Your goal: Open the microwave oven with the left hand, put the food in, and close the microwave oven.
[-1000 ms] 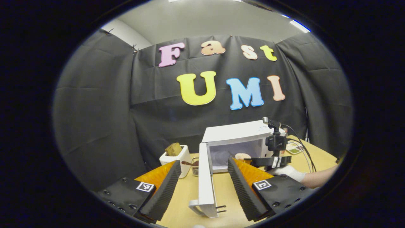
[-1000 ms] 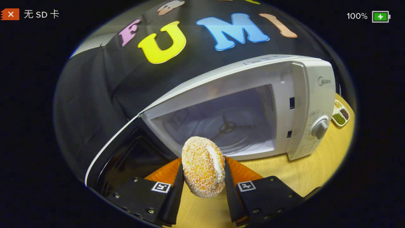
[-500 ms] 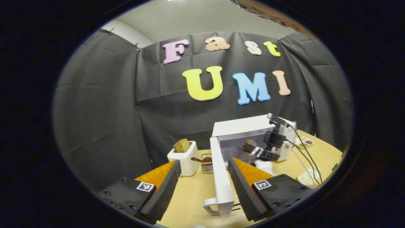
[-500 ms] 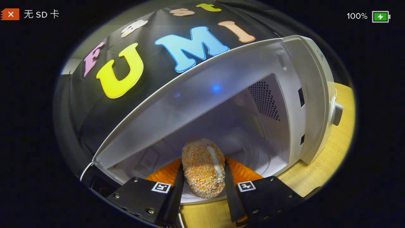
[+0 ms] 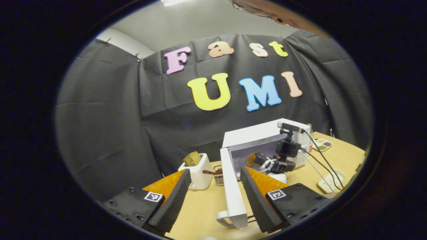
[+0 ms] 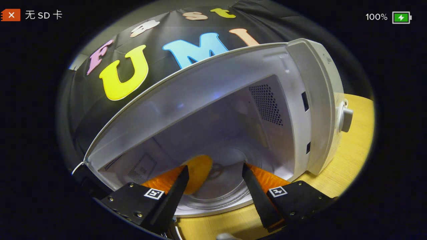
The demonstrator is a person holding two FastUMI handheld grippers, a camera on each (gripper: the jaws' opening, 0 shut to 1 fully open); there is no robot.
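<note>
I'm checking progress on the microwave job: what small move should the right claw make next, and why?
Probably back the right claw out of the microwave: it is open, holding nothing, over the turntable, and the open door between the left claw's fingers can't shut past it.

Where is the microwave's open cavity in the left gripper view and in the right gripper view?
Left gripper view: the microwave cavity sits right of centre, small, behind the open door.
Right gripper view: the cavity spans the middle, close up.
Shared landmark: the right gripper, open at the cavity's mouth.
</note>
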